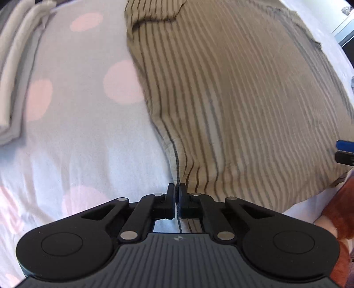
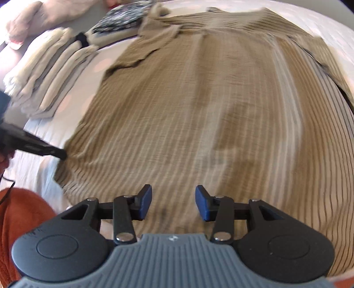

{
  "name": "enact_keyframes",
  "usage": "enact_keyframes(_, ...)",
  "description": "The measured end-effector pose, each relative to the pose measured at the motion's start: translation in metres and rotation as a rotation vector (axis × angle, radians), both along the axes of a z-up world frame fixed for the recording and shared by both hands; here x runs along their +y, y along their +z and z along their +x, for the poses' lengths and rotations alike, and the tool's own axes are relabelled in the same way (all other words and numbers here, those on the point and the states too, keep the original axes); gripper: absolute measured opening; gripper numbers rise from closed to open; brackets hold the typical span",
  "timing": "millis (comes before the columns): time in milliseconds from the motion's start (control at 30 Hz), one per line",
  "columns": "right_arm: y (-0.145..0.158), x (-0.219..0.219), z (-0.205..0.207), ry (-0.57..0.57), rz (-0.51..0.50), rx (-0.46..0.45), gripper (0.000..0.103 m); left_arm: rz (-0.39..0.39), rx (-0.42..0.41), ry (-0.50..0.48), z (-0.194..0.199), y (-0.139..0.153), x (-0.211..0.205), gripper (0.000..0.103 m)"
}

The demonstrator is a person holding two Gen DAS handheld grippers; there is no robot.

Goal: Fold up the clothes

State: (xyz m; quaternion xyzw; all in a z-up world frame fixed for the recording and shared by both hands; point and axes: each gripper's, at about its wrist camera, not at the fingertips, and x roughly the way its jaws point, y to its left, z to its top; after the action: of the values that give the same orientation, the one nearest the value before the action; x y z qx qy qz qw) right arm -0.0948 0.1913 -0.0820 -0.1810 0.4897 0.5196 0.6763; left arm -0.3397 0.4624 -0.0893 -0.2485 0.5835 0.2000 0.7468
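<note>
The left claw (image 1: 176, 192) is pinched tight on the near left hem of the striped shirt (image 1: 243, 99), which lies flat on the dotted sheet (image 1: 77, 133). The right claw (image 2: 173, 199) hangs open over the near hem. Only the right view shows the folded stack (image 2: 44, 73) in full, far left, and the pink toy (image 2: 44, 17) beyond.

Black gripper (image 2: 173, 202), blue pads (image 2: 146, 202), rust-orange sleeve (image 2: 20, 212)
</note>
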Motion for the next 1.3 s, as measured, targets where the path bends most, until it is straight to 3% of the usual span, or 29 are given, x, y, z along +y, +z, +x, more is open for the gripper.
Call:
enact_keyframes(167, -0.004, -0.014, 0.015, -0.021, 0.024, 0.025, 0.047, 0.020, -0.053, -0.054, 0.027, 0.043, -0.016, 0.000)
enact_keyframes(433, -0.001, -0.034, 0.030, -0.037, 0.103, 0.071, 0.047, 0.052, -0.092, -0.295, 0.122, 0.087, -0.083, 0.000)
enact_keyframes(600, 0.001, -0.032, 0.035, -0.025, 0.126, 0.092, 0.047, 0.022, -0.056, -0.393, 0.178, 0.061, -0.112, 0.000)
enact_keyframes(867, -0.007, -0.022, 0.042, -0.018, 0.104, 0.103, 0.046, -0.095, 0.045, -0.404, 0.214, 0.001, -0.127, 0.002)
enact_keyframes(1000, -0.017, -0.019, 0.046, -0.029, 0.092, 0.114, 0.046, -0.155, 0.057, -0.433, 0.208, -0.012, -0.128, 0.029)
enact_keyframes(1100, -0.020, -0.018, 0.047, -0.034, 0.090, 0.117, 0.046, -0.146, 0.034, -0.483, 0.195, -0.008, -0.133, 0.045)
enact_keyframes(1300, -0.021, -0.016, 0.047, -0.039, 0.120, 0.153, 0.041, -0.071, -0.003, -0.570, 0.155, 0.017, -0.147, 0.050)
